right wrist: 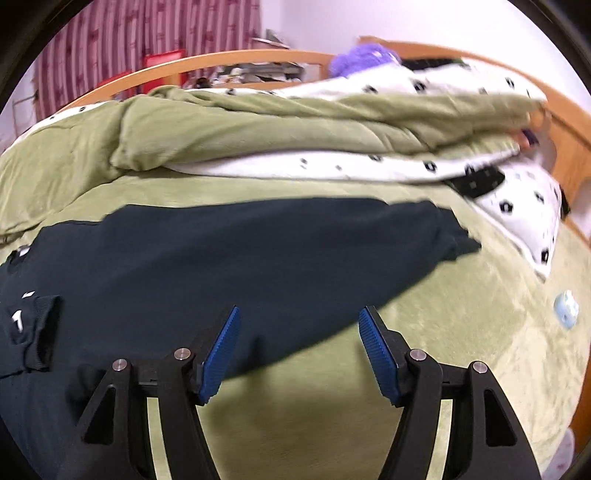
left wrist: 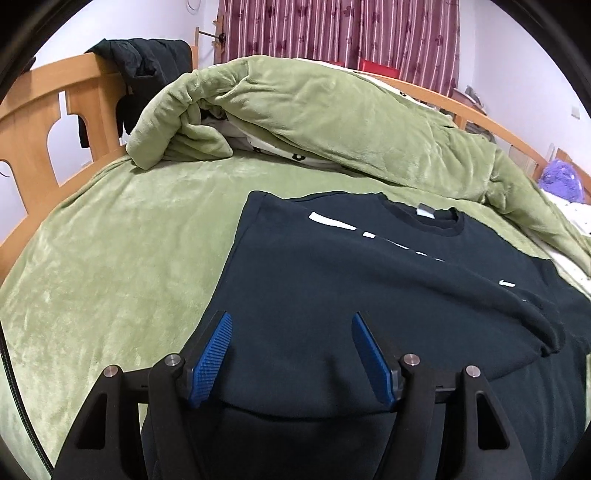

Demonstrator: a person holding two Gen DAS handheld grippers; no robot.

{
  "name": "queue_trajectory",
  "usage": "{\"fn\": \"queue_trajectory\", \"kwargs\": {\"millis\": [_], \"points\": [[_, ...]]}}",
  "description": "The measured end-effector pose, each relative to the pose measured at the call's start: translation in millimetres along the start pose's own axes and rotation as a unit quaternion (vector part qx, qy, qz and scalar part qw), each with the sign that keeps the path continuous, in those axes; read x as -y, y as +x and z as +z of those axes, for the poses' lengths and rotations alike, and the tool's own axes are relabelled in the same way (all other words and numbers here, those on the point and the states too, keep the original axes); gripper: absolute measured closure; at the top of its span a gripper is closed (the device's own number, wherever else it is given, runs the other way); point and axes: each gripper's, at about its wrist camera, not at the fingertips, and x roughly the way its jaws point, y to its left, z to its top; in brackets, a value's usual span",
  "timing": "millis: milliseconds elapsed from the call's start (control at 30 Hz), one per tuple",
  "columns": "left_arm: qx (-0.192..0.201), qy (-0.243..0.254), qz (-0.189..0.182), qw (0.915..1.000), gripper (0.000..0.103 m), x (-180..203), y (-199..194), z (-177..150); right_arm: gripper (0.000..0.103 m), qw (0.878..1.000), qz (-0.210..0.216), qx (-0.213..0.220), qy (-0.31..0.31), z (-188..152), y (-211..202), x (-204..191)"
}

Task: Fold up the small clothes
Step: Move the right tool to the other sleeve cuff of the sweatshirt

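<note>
- The dark long-sleeved shirt (left wrist: pixel 369 280) lies flat on the green plush blanket (left wrist: pixel 122 258), collar away from the left wrist camera, white print across the chest; one sleeve is folded across the body, its cuff (left wrist: pixel 554 332) near the shirt's right side.
- In the right wrist view the other sleeve (right wrist: pixel 295 251) stretches out sideways over the blanket.
- Left gripper (left wrist: pixel 291 354): blue-padded fingers (left wrist: pixel 212 360) stand apart above the shirt's lower part, nothing between the pads (whether the tips brush the cloth cannot be told).
- Right gripper (right wrist: pixel 299 350): fingers (right wrist: pixel 376 354) likewise apart and empty, over the sleeve's lower edge and the blanket beside it.
- One shirt, two grippers.
- One bunched green quilt (left wrist: pixel 332 118) with a white spotted lining lies behind the shirt.
- A small pale blue object (right wrist: pixel 566 308) rests on the blanket (too blurred to name).
- The wooden bed frame (left wrist: pixel 44 110) carries one dark garment (left wrist: pixel 140 66); striped maroon curtains (left wrist: pixel 332 33) hang behind.
- The right wrist view is blurred; the shirt's hem is cut off behind the gripper.
</note>
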Motion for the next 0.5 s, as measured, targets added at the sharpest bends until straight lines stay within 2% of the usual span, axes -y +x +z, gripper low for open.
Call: {"fn": "queue_trajectory", "kwargs": {"millis": [167,400,433,467,500], "points": [[-0.002,0.011,0.019,0.9998,0.037,3.5,8.6,-5.5,0.038,1.0,0.002,-0.021,0.007,-5.6,33.8,19.8],[-0.009,0.02,0.035,0.9991,0.037,4.5,19.4,-8.5,0.038,0.997,0.034,-0.037,0.06,4.7,70.5,34.6],[-0.012,0.02,0.035,0.9991,0.037,4.4,21.1,-8.9,0.043,0.997,0.036,-0.037,0.065,7.3,74.1,35.8],[-0.016,0.02,0.035,0.999,0.037,4.1,22.5,-9.3,0.061,0.996,0.035,-0.035,0.07,9.8,76.9,36.6],[-0.018,0.02,0.033,0.9991,0.037,3.6,23.0,-9.6,0.074,0.996,0.034,-0.031,0.072,12.1,78.8,36.3]]}}
